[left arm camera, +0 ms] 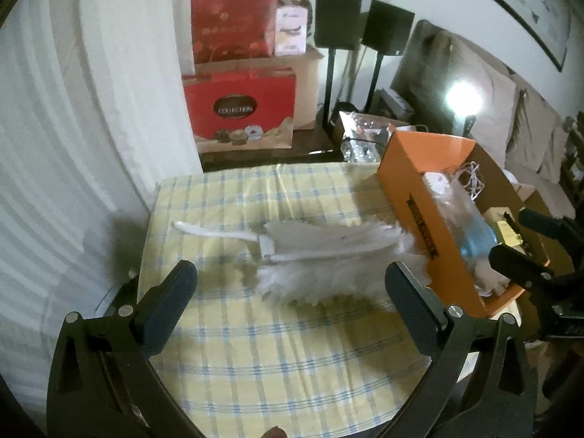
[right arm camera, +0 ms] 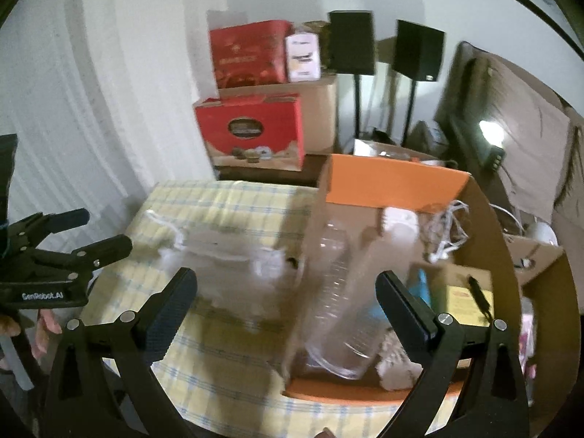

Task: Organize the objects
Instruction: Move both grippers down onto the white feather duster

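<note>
Cluttered living room: sofa and lamp glare at the right, red gift boxes stacked against a white wall, two black speakers on stands behind. Nearer, a small table under a yellow checked cloth.

On the cloth, a white feather duster, handle toward the far left, fluffy head touching the side of an orange box. Inside the box already: a clear plastic bottle lying lengthwise, a tangle of white cord, a yellow packet, something blue underneath.

Probably the last loose item, so the step in hand looks like collecting the duster for the box.

Left tongs spread wide, holding nothing, the duster's head just beyond and between the two pads, not touched. Right tongs also spread wide and empty, hanging over the near wall of the box with the bottle below the gap; no contact visible, though blur makes that hard to judge.

Next move, as a guess: lower the left tongs, close on the stiff spine or handle rather than the fluff, lift clear of the box wall, set down inside beside the bottle.
</note>
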Motion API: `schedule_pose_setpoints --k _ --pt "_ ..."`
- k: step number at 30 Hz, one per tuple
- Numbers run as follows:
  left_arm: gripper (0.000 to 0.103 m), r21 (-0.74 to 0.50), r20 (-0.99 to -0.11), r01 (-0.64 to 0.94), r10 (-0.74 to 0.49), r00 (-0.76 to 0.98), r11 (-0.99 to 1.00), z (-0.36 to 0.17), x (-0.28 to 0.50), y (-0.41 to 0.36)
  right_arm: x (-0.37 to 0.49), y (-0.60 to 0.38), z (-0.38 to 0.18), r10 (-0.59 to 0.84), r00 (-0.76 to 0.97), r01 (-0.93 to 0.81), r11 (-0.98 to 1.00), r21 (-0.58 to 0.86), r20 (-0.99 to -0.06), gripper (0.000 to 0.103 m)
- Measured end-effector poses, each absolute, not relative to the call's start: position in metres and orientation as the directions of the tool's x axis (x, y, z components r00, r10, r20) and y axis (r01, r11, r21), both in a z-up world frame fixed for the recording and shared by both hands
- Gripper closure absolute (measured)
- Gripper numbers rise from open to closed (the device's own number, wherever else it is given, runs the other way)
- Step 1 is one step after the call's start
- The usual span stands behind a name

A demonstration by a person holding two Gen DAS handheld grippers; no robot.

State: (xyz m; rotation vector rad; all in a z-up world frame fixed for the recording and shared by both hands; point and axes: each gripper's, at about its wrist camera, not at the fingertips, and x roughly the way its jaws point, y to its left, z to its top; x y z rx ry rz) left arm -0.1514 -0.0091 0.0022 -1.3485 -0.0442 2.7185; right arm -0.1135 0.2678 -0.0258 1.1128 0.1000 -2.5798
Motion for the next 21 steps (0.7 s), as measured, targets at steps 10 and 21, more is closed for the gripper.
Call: schedule_pose_setpoints --k 10,21 --pt "0.0 -0.106 -0.81 -0.016 0.096 -0.579 -0.994 -0.023 -0.158 -0.044 -0.132 0.229 -0.051 -0.331 -0.575 0.43 -0.9 0.067 -0.748 0.004" --pt "0.005 -0.223 -0.853 0.07 0.161 -0.496 -0.972 -0.07 -0.193 -0.066 -0.164 0.193 -0.085 -0.325 -0.458 0.544 -0.839 0.028 -0.827 0.011"
